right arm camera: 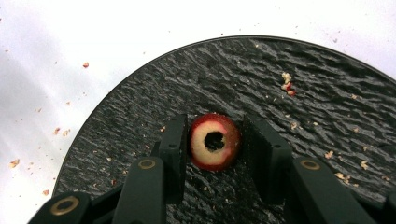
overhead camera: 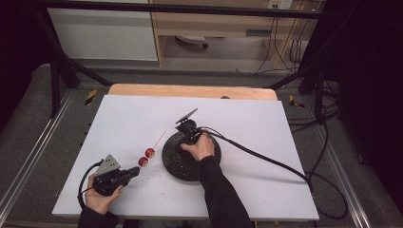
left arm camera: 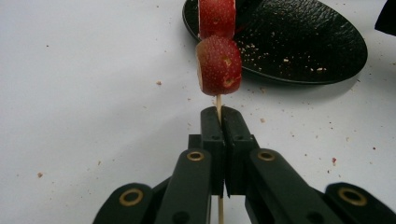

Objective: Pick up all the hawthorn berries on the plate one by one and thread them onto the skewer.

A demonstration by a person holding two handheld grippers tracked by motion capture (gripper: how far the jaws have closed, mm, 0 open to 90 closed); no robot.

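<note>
Skewer [left arm camera: 218,103], a thin wooden stick, is clamped at its lower end between the fully closed jaws of the left gripper [left arm camera: 219,116] and held low over the white table [overhead camera: 247,118], so the free tip points toward the black plate [right arm camera: 299,79] for loading. Two cored red fruit pieces [left arm camera: 218,65] are already threaded on it, one behind the other. On the textured plate, the right gripper [right arm camera: 215,140] has its jaws drawn in against the sides of a third fruit piece [right arm camera: 215,141], gripping it with the cored hole facing the camera; this orientation probably suits sliding it onto the stick. Crumbs are scattered on plate and table. No brand, label or legible writing appears.
</note>
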